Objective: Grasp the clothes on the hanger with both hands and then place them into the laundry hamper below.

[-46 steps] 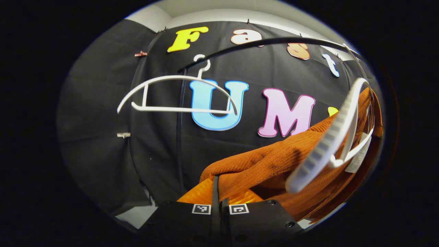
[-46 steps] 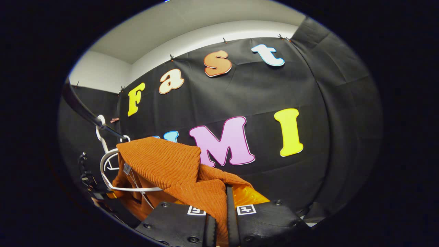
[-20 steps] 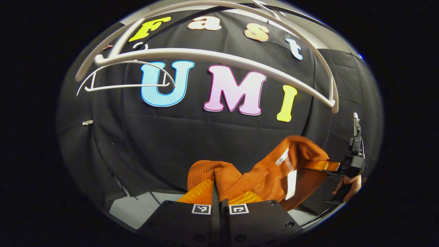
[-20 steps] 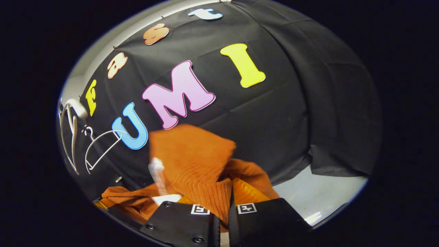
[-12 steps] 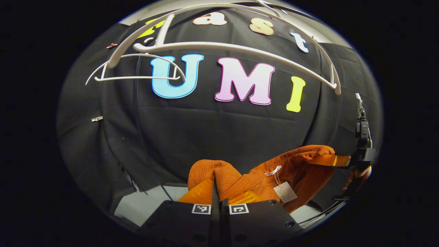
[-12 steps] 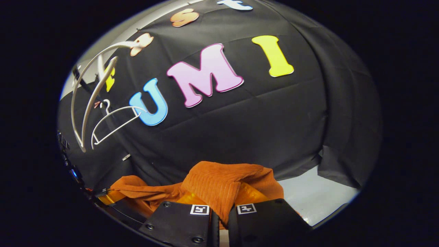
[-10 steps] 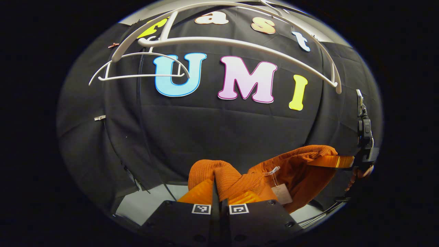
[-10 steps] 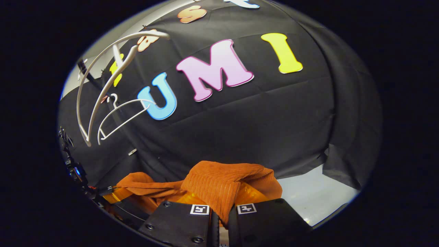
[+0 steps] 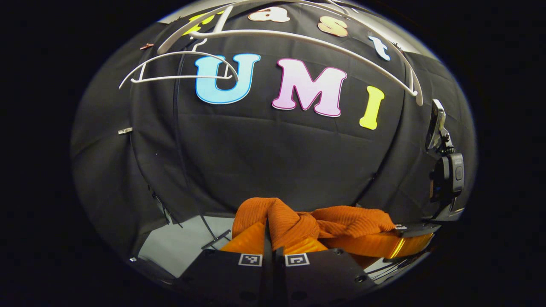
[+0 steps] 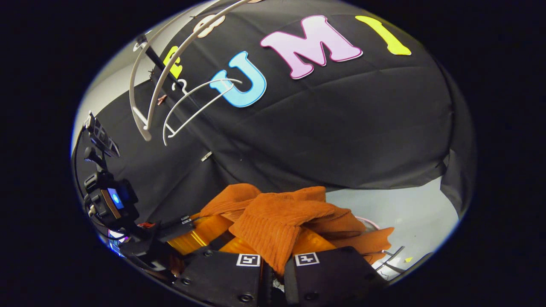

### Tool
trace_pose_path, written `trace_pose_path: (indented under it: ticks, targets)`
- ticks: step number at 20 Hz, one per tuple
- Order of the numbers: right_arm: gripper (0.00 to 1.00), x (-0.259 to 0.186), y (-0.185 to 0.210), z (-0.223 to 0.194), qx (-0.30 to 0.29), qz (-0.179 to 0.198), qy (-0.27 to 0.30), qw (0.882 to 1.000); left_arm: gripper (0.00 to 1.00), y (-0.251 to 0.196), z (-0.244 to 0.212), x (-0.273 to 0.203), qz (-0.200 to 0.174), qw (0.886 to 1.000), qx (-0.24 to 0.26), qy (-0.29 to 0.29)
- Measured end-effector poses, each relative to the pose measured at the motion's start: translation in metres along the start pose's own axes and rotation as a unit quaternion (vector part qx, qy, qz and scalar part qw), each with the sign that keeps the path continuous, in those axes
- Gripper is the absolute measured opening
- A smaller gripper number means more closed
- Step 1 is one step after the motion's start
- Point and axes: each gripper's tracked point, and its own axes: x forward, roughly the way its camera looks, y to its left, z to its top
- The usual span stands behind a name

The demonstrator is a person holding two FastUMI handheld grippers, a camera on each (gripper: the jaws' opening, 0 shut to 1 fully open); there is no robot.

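An orange knitted garment (image 9: 324, 221) hangs bunched between the two grippers, off its hanger. In the left gripper view my left gripper (image 9: 269, 233) is shut on a fold of it at the bottom centre. The right gripper (image 9: 407, 234) holds the other end at the lower right. In the right gripper view the garment (image 10: 277, 211) lies heaped over my right gripper (image 10: 277, 249), which is shut on a ribbed fold. The left gripper (image 10: 187, 230) grips the cloth at the lower left. A bare white hanger (image 9: 307, 40) hangs high overhead.
A second, thinner white hanger (image 9: 179, 76) hangs on the black rail (image 10: 151, 53) farther back, also seen as the thinner hanger (image 10: 192, 104). Grey floor (image 10: 401, 209) lies below the black cloth wall. A black stand foot (image 9: 215, 238) rests on the floor.
The garment has come off the large white hanger, which now hangs bare. Both grippers have moved down with the cloth and drawn closer together; the hangers sit higher in both views.
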Motion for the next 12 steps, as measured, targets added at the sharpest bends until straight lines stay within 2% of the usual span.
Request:
trace_pose_path:
  ticks: [6, 8, 10, 11, 12]
  targets:
    - [0.15, 0.008, -0.015, -0.015, -0.016, -0.031, 0.033, 0.999, 0.05, 0.009, -0.027, 0.012, 0.007, 0.998, -0.031, 0.055]
    - [0.15, 0.001, -0.010, -0.013, -0.011, -0.029, 0.038, 0.999, 0.05, 0.013, -0.034, 0.007, 0.010, 0.997, -0.027, 0.069]
    - [0.59, 0.009, -0.025, -0.011, -0.023, -0.050, 0.034, 0.998, 0.51, 0.035, -0.037, 0.017, 0.052, 0.996, 0.007, 0.068]
    - [0.81, 0.012, -0.035, -0.015, -0.027, -0.061, 0.040, 0.997, 0.75, 0.040, -0.034, 0.019, 0.055, 0.996, 0.013, 0.062]
    - [0.84, 0.007, -0.036, -0.018, -0.022, -0.059, 0.040, 0.997, 0.98, 0.038, -0.029, 0.009, 0.056, 0.997, 0.012, 0.057]
